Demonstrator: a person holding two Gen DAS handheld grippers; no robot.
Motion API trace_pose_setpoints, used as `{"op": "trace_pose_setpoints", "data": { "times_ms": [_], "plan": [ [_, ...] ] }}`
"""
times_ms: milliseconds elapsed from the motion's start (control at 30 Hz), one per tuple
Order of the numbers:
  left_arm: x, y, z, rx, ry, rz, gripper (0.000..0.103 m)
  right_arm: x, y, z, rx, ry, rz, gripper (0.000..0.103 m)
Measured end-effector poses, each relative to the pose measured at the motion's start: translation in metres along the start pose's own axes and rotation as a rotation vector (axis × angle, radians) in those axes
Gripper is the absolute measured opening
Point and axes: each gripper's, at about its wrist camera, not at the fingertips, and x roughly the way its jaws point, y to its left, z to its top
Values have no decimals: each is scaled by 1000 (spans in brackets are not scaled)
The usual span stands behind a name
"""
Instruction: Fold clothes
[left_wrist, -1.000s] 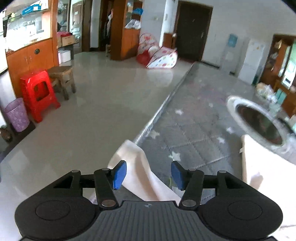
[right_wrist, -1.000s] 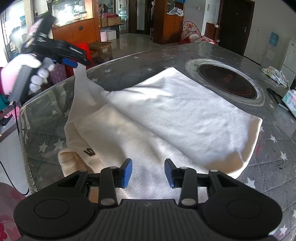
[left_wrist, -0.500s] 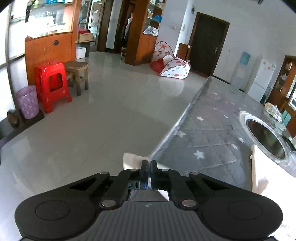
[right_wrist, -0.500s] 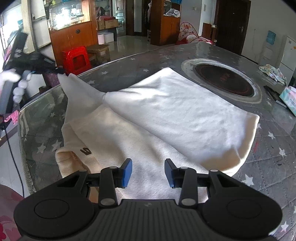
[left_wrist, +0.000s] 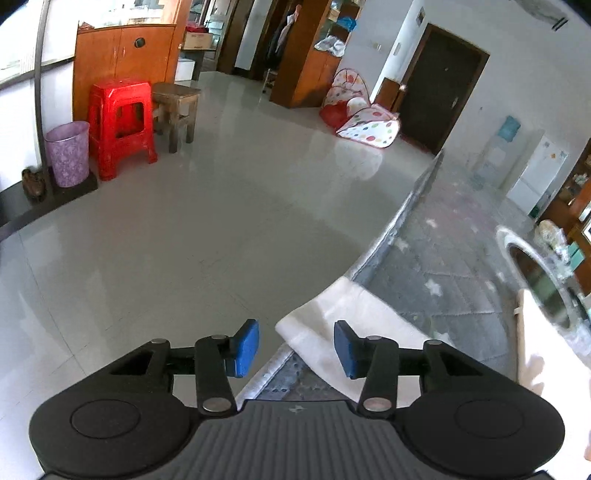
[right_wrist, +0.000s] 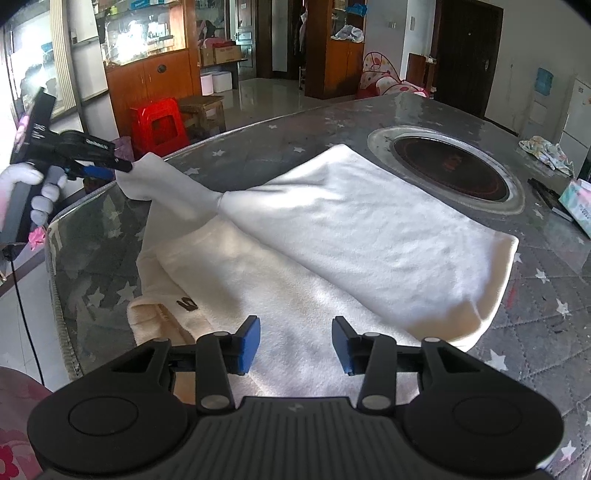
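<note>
Since 0.5 s ago the left gripper has gone from clamped on the sleeve end to spread wide, its 2 blue pads apart, with the pale cloth tip lying loose between and beyond them at the table's edge in the lower centre of the left wrist view. That white garment covers the middle of the right wrist view, spread flat over the grey star-patterned table, its body folded once so an upper layer overlaps a lower one, and 1 sleeve stretches toward the upper left of the frame. At that sleeve's tip, the right wrist view shows the left gripper held in a white-gloved hand; from that angle I cannot tell whether the pads touch the cloth. A small dark mark sits on the lower layer near the lower left. The right gripper hovers over the garment's near edge at the bottom of its view, pads wide apart and holding nothing. A round dark hob is set in the table at upper right, just beside the garment's far edge. Across the floor stands a red stool.
</note>
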Motion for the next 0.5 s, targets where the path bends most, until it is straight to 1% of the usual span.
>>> {"op": "trace_pose_setpoints", "data": {
  "times_ms": [33, 67, 100, 133, 167, 200, 267, 400, 433, 500],
  "plan": [
    [1, 0, -1, -5, -4, 2, 45, -1, 0, 0, 1, -2, -1, 43],
    [2, 0, -1, -12, -10, -5, 33, -3, 0, 0, 1, -5, -3, 43],
    [3, 0, -1, -19, -16, -12, 23, -4, 0, -1, 2, -9, -5, 43],
    [3, 0, -1, -25, -22, -19, 19, -6, 0, -1, 3, -12, -7, 43],
    [1, -2, 0, -25, -32, -30, 12, -8, 0, -1, 4, -15, -9, 43],
    [-4, -8, 3, -15, -47, -45, 9, -9, 0, -1, 6, -18, -11, 43],
    [-15, -19, 8, 4, -77, -77, 7, -13, -1, -2, 12, -26, -18, 43],
    [-37, -42, 19, 43, -138, -140, 6, -19, -6, -5, 31, -42, -28, 43],
    [-44, -51, 22, 60, -154, -168, 6, -21, -7, -6, 37, -47, -31, 43],
    [-62, -77, 25, 111, -178, -254, 6, -25, -10, -9, 49, -56, -37, 43]
  ]
}}
